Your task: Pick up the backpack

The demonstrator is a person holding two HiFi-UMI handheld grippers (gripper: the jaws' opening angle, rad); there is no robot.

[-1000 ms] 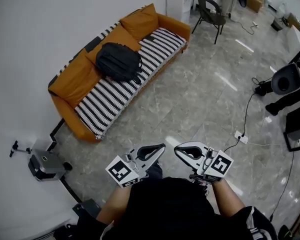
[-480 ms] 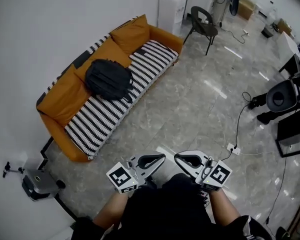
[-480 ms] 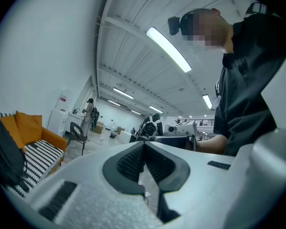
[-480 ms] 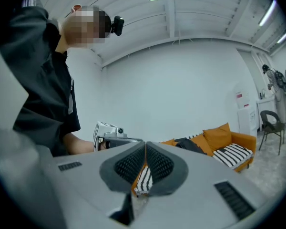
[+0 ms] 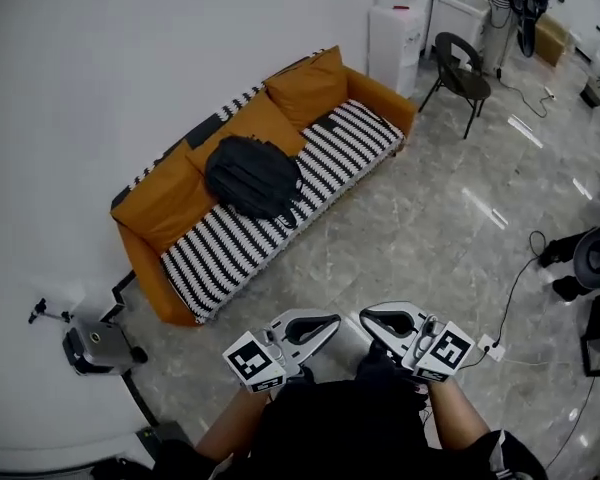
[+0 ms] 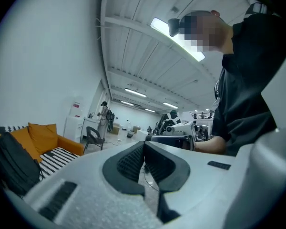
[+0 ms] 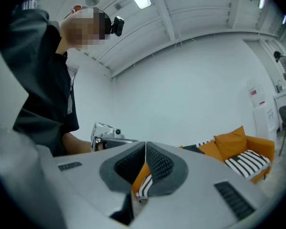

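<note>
Left tongs (image 5: 330,321) and right tongs (image 5: 366,319) were both closed, empty. Black, soft, rounded backpack (image 5: 252,176) lay well ahead-left of them on orange sofa (image 5: 165,203) (striped cover (image 5: 230,250)). Glossy grey marble floor (image 5: 420,218).

Both forearms hold the left gripper (image 5: 325,325) and right gripper (image 5: 372,324) level, jaws closed, empty.

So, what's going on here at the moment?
A person carries two grippers close to the body. The left gripper and the right gripper are both shut and empty. The black backpack lies on the orange sofa across the floor, well away from both; it has not been picked up yet.
</note>
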